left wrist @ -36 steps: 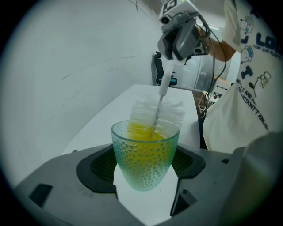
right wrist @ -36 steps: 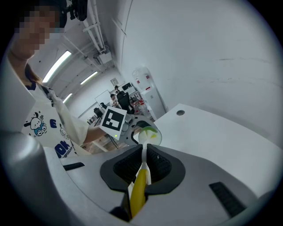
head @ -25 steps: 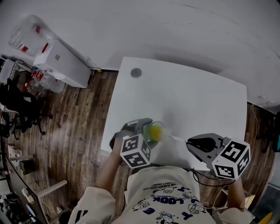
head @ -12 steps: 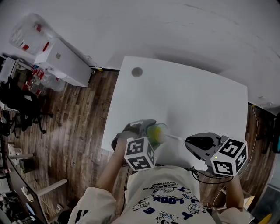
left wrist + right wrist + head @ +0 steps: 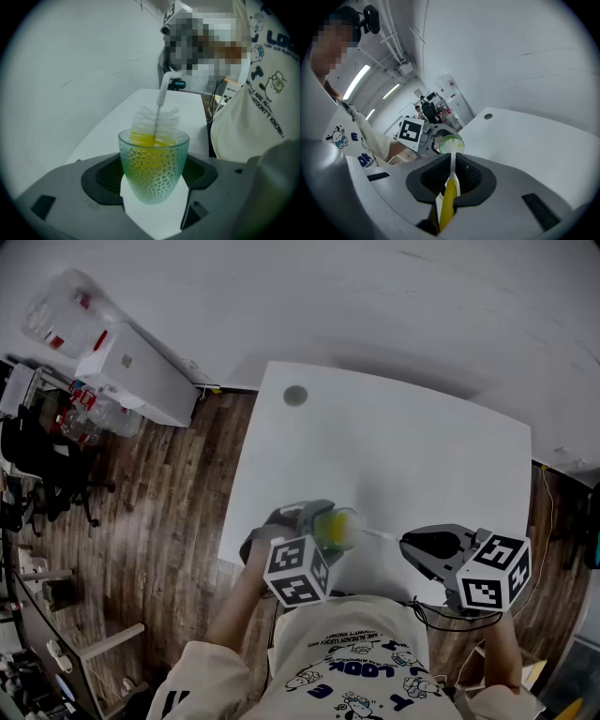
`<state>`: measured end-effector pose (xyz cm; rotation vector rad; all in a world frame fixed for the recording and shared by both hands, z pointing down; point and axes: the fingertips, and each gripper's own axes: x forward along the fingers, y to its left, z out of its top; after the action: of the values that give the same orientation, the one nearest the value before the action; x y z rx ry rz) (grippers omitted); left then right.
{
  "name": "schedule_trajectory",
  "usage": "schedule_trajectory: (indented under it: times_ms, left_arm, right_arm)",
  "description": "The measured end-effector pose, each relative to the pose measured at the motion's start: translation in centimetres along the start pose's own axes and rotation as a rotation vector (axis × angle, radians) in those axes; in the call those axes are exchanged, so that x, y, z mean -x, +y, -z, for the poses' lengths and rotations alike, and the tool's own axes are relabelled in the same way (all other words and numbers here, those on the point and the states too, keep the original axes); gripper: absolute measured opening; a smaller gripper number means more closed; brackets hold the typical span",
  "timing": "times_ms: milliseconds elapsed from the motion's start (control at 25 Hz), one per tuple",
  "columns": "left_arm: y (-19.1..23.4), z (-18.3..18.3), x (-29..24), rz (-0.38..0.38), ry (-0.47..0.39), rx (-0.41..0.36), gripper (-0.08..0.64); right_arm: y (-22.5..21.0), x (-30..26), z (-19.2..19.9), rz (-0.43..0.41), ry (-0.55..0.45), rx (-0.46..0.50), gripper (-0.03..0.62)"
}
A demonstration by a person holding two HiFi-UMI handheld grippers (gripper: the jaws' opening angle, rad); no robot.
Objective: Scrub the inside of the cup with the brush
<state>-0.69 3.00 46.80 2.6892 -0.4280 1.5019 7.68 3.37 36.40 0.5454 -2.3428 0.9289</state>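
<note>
My left gripper (image 5: 152, 174) is clamped on the dotted green cup (image 5: 153, 159), which I hold over the desk (image 5: 422, 465) by its near edge, toward the left corner. My right gripper (image 5: 450, 176) is closed tight on the handle of the brush (image 5: 156, 120). Its white bristles sit in the cup's mouth, partly above the rim.

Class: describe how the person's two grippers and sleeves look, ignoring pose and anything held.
The left gripper and right gripper both have smooth grey bodies with black ribbed pads. Each carries a cube of black-and-white square markers. The person wears a cream shirt with blue cartoon print and loose sleeves.
</note>
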Motion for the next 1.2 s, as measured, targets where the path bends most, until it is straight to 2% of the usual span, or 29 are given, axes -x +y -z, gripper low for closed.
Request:
schedule_trajectory:
  times_ms: [440, 840, 1200]
  left_arm:
    - [-0.1, 2.1, 0.1, 0.021, 0.03, 0.055, 0.356]
    - [1.1, 4.7, 0.4, -0.037, 0.089, 0.147, 0.356]
    - [1.7, 5.5, 1.1, -0.078, 0.068, 0.235, 0.356]
  right_arm:
    - [0.0, 0.8, -0.4, -0.021, -0.02, -0.032, 0.043]
    - [0.9, 2.5, -1.3, -0.033, -0.09, -0.03, 0.043]
    - [-0.7, 5.0, -2.9, 0.056, -0.191, -0.037, 0.043]
